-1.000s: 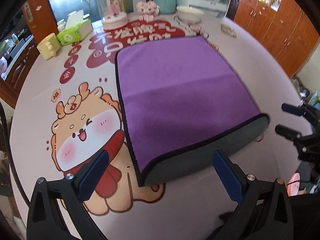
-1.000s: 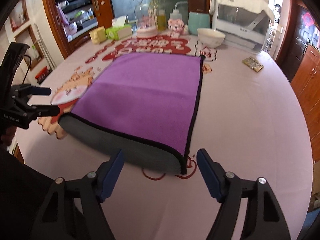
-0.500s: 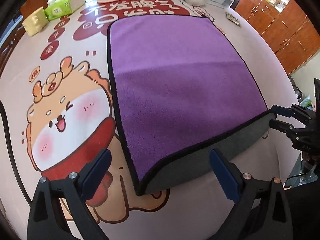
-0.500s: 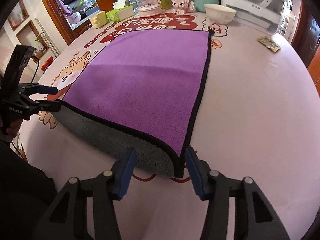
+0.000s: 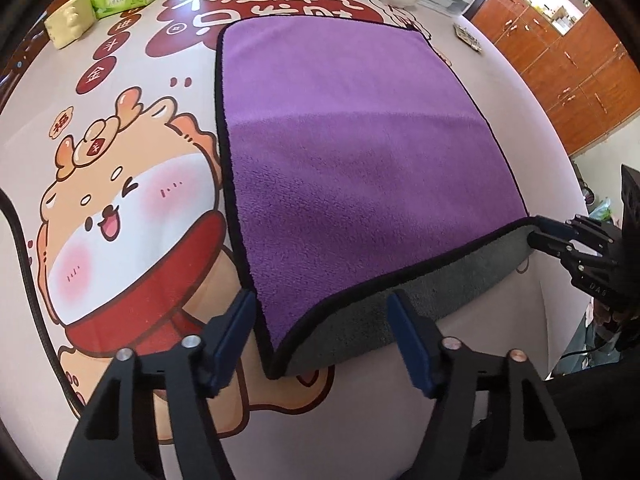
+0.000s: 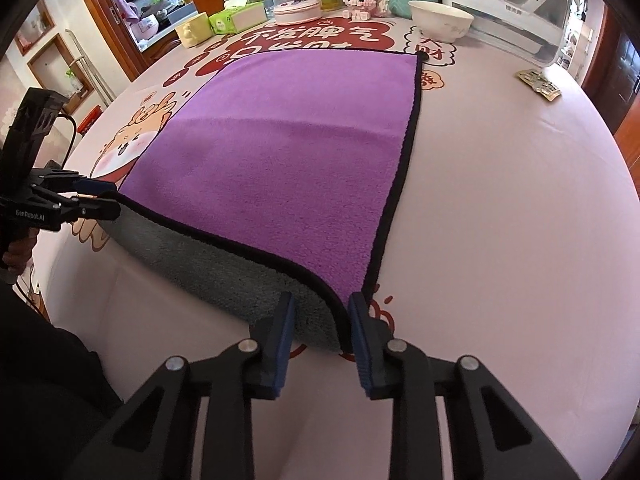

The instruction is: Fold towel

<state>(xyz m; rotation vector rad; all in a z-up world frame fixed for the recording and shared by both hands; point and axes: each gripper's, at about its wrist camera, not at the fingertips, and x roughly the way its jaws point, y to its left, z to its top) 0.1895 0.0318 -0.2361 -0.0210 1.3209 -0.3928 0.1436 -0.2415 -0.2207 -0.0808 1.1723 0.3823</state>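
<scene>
Since a second ago, both your tools have come forward to the purple towel's point(image 5: 360, 152) near corners and narrowed their jaws. Your left tool point(image 5: 322, 338) stands spread around the corner at lower centre of its view, pads not touching cloth. Your right tool point(image 6: 320, 334) is narrowly spread, straddling its corner; the towel lies flat mid-desk point(image 6: 500, 200), near edge overhanging.
</scene>
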